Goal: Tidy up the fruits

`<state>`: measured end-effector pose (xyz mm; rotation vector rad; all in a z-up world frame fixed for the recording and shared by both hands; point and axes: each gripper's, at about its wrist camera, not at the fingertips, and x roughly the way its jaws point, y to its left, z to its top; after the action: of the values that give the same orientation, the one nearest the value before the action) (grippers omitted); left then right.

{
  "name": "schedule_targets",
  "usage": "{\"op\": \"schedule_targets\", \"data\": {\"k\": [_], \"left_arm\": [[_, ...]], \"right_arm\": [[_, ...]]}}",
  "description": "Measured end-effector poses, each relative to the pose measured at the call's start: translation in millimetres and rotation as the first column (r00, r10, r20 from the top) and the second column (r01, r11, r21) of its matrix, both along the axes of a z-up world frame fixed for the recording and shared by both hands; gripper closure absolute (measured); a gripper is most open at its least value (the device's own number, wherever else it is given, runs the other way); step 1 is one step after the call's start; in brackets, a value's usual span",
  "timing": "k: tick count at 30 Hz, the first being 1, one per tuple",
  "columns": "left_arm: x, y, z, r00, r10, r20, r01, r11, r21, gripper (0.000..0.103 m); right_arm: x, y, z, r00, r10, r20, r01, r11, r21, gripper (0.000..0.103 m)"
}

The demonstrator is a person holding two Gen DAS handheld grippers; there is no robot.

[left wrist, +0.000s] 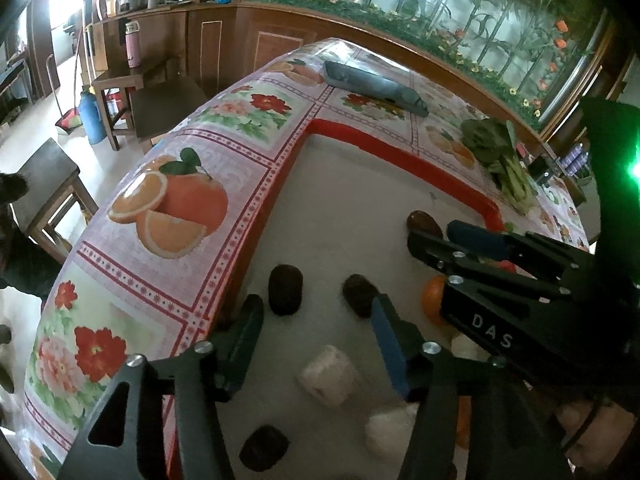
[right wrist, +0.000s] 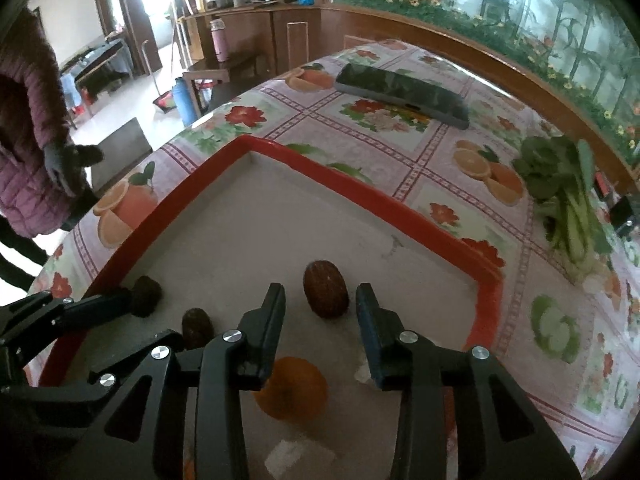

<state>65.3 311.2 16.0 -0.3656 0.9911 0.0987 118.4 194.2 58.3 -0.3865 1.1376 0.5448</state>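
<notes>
"DAS" printed white on right gripper (left wrist: 460,236) body. Fruits inside red-rimmed tray (right wrist: 352,188): brown oval fruit (right wrist: 325,295), dark pair (left wrist: 285,289) near left rim, orange (right wrist: 291,387). Right gripper jaws part open, brown fruit just beyond tips, unheld. Left gripper (left wrist: 316,312) jaws apart, empty. Tray's far half bare; greens (right wrist: 568,200), grey case (right wrist: 400,94) outside on tablecloth.

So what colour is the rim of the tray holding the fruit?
Red; the shallow tray's raised rim shows best in the right wrist view.

Brown fruits (right wrist: 325,295), orange (right wrist: 292,388); loose in red-rimmed tray (right wrist: 360,190)
</notes>
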Motion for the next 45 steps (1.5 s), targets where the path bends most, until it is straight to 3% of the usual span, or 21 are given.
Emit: {"op": "schedule_targets", "data": {"k": [6, 9, 14, 19, 25, 34, 38, 41, 45], "left_arm": [[-10, -2, 8, 0.999, 0.018, 0.03, -0.017, 1.0, -0.019, 0.027], [-17, -1, 14, 0.998, 0.034, 0.051, -0.032, 0.999, -0.024, 0.021], [-35, 0, 23, 0.994, 0.078, 0.08, -0.073, 0.995, -0.062, 0.014], [-57, -6, 31, 0.988, 0.125, 0.089, -0.119, 0.991, -0.068, 0.013], [-94, -19, 46, 0.976, 0.178, 0.124, -0.176, 0.984, -0.029, 0.013], [-149, -44, 39, 0.96, 0.27, 0.071, -0.268, 0.963, -0.032, 0.009], [-171, -60, 30, 0.949, 0.314, 0.043, -0.312, 0.949, -0.042, 0.009], [-181, -73, 24, 0.948, 0.317, 0.037, -0.315, 0.948, -0.048, 0.008], [-192, -87, 20, 0.946, 0.324, 0.032, -0.324, 0.946, -0.001, 0.003]], "right_arm": [[-10, -14, 16, 0.998, -0.039, 0.044, 0.04, 0.999, -0.006, 0.051], [-21, -21, 28, 0.996, -0.039, 0.078, 0.039, 0.999, 0.003, 0.051], [-41, -35, 47, 0.991, -0.06, 0.121, 0.059, 0.998, 0.018, 0.035], [-63, -54, 60, 0.991, -0.06, 0.116, 0.054, 0.997, 0.053, 0.034], [-99, -90, 65, 0.995, -0.088, 0.044, 0.084, 0.992, 0.095, 0.029], [-142, -152, 65, 0.974, -0.219, -0.059, 0.225, 0.964, 0.144, 0.025], [-167, -170, 68, 0.969, -0.246, -0.022, 0.246, 0.956, 0.162, 0.025], [-183, -171, 69, 0.98, -0.199, 0.014, 0.195, 0.969, 0.154, 0.024], [-197, -169, 66, 0.991, -0.133, 0.031, 0.128, 0.984, 0.12, 0.024]]}}
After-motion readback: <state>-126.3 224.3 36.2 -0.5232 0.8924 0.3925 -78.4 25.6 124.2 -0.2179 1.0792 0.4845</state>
